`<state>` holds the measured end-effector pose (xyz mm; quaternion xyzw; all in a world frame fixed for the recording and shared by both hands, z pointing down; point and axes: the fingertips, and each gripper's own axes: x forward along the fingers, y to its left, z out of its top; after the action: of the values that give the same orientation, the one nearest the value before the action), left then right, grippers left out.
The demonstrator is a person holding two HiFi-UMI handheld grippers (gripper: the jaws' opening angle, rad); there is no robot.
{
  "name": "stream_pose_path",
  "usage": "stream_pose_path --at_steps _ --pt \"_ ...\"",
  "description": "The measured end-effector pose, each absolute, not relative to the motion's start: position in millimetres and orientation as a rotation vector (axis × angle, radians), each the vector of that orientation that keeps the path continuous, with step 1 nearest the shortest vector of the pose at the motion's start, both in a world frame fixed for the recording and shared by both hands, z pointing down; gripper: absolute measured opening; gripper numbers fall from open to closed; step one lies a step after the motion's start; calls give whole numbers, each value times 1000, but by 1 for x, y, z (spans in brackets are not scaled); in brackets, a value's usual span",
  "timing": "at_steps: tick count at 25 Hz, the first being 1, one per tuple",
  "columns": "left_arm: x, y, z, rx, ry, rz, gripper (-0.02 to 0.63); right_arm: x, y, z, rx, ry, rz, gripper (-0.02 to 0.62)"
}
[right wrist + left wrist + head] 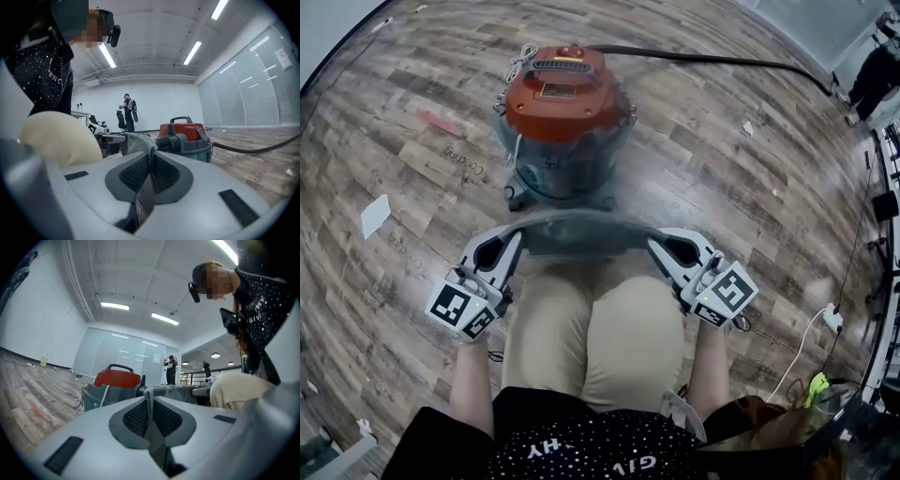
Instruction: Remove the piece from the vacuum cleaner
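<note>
The vacuum cleaner [565,103], orange lid on a grey-green drum, stands on the wood floor just ahead of the person's knees. A grey fabric piece [581,230] is stretched level between both grippers, in front of the drum. My left gripper [517,242] is shut on its left end, and my right gripper [654,246] is shut on its right end. In the left gripper view, the cloth [173,392] runs out of the closed left gripper [149,401], with the vacuum cleaner [115,380] behind. The right gripper view shows the right gripper [151,164] pinching the cloth [136,140] beside the vacuum cleaner [185,133].
A black hose [712,59] runs from the vacuum to the far right. On the floor lie a white paper [375,214], a red strip [438,122] and a white cable [806,342]. The person's knees [600,328] sit under the cloth. Another person [872,75] stands far right.
</note>
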<state>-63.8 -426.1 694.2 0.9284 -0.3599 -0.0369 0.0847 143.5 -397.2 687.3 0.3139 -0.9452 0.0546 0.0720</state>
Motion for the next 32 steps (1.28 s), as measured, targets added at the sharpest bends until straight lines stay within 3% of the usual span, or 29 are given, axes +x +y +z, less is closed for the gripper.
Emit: stream_pose_path --at_steps 8,10,11,13,15,18,22,25,27,28,29,30,32 --pt "-66 -446 708 2720 -1166 -83 21 135 -403 706 938 -2831 201 25" --pt "-70 -443 720 2686 -1186 -39 57 134 -397 721 894 -2818 319 26" --pt "-75 -440 723 2665 -1196 -52 92 135 -396 726 905 -2816 373 49" --pt "-86 -437 730 2608 -1211 -97 212 143 -400 731 990 -2815 463 186" --pt "-92 -435 741 2569 -1204 -64 273 151 -405 737 1080 -2790 518 247" --pt "-94 -437 747 2580 -1225 26 273 161 -416 742 1206 -2737 531 249" --pt "-110 -449 719 2528 -1323 -218 273 165 -420 722 1259 -2813 510 249" --pt "-109 -449 707 2588 -1311 -222 273 165 -415 702 1232 -2895 462 249" --pt "-100 -445 707 2646 -1281 -158 270 161 -413 697 1194 -2899 413 247" --pt "-96 -443 709 2669 -1280 -104 237 157 -412 697 1179 -2885 382 226" --pt "-92 -440 713 2687 -1282 -43 97 154 -412 697 1172 -2867 355 110" --pt "-88 -438 716 2696 -1276 6 9 151 -411 699 1167 -2851 345 11" --pt "-77 -435 717 2699 -1226 23 8 144 -409 702 1134 -2847 366 11"
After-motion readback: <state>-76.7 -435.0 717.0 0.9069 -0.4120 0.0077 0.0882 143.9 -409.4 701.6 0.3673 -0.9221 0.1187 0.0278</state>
